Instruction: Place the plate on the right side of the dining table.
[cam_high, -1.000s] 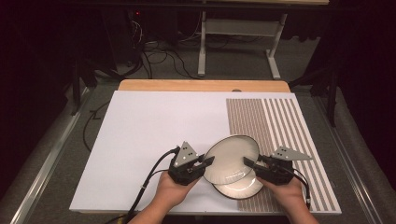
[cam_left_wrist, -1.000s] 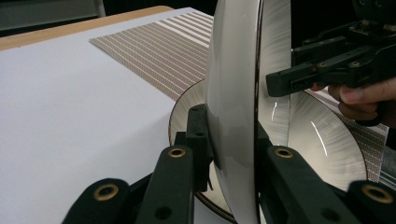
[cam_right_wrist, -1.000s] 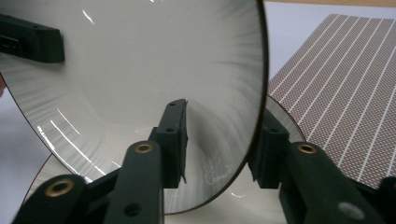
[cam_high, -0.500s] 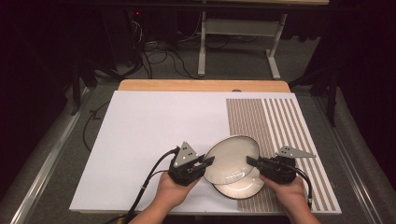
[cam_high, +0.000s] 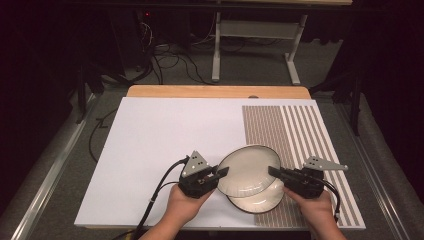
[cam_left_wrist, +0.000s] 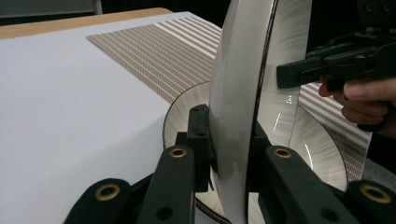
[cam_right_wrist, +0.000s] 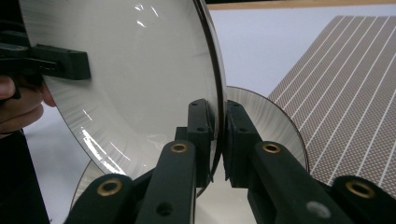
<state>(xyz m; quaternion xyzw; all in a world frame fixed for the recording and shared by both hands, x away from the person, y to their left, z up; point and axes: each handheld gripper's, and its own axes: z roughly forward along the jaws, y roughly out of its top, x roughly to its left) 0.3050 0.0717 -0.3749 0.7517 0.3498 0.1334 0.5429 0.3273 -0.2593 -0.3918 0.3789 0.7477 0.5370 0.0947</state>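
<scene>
1. Left gripper (cam_high: 221, 172): clenched on the near rim of the upper plate (cam_high: 249, 170), pads either side of the edge.
2. Right gripper (cam_high: 272, 171): jaws just closing, now pinching the opposite rim of that plate.
3. Likely step: lifting the upper plate, held raised and tilted between both grippers, off the lower plate (cam_high: 260, 200) just beneath.
4. Next: probably a level, matched carry clear of the lower plate, over the striped mat (cam_high: 300, 135).
5. Hard to make out: whether the two plates touch anywhere; lower plate mostly covered.

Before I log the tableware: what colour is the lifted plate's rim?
Dark, nearly black, on the cream lifted plate; left gripper view shows it best.
</scene>
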